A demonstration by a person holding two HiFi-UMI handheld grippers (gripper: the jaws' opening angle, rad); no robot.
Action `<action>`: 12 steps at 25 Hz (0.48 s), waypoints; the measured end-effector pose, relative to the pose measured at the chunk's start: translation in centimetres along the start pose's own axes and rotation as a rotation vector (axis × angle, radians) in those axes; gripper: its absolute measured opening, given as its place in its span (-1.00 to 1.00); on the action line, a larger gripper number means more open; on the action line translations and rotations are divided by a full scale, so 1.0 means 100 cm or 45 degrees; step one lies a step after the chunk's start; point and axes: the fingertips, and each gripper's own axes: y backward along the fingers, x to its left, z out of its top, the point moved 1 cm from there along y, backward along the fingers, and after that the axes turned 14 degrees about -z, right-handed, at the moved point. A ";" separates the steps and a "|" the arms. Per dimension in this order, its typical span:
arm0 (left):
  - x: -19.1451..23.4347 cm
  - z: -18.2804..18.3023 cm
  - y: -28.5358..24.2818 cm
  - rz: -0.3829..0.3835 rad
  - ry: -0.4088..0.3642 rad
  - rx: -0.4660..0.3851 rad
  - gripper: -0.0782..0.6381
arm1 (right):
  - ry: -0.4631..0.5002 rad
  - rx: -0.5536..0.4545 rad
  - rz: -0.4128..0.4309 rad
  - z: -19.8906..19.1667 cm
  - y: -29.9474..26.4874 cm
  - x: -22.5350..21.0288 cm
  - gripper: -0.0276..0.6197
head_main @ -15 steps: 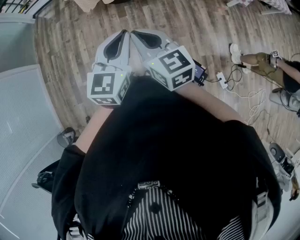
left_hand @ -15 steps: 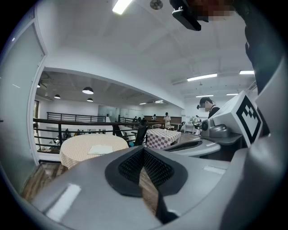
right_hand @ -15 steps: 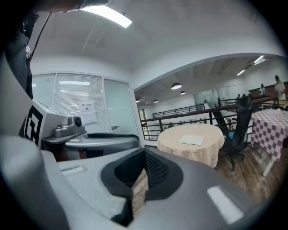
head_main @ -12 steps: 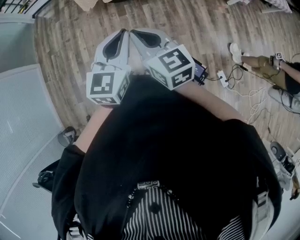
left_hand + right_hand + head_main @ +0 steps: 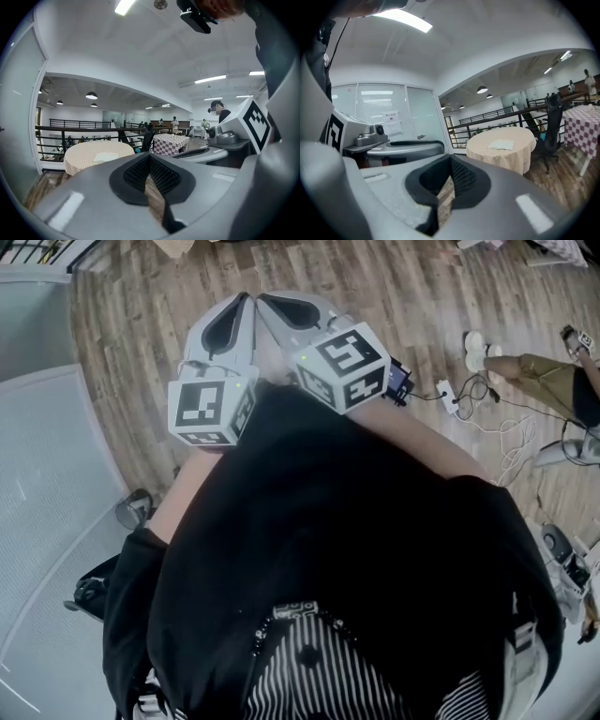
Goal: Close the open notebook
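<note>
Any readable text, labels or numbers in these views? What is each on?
No readable words or numbers anywhere.
Too small to read: print on the white paper notice on the glass partition wall.
No letters, only black square marker patterns: left white cube on the left tool, right white cube on the right tool.

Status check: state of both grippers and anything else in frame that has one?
Left gripper: shut, empty, raised clear of any surface.
Right gripper: shut, empty, close beside the left one.
Round table: far off, covered with a cloth.
White item: lying flat on that table; too far to tell whether it is open or closed.
</note>
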 end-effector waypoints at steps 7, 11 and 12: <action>0.006 -0.005 0.013 0.026 0.039 0.004 -0.82 | -0.007 -0.004 0.039 0.002 -0.001 0.013 -0.91; 0.022 -0.012 0.023 0.031 0.060 -0.007 -0.82 | 0.006 0.031 0.049 -0.006 -0.016 0.029 -0.91; 0.027 -0.013 0.024 0.028 0.066 -0.013 -0.82 | 0.010 0.037 0.050 -0.006 -0.020 0.031 -0.91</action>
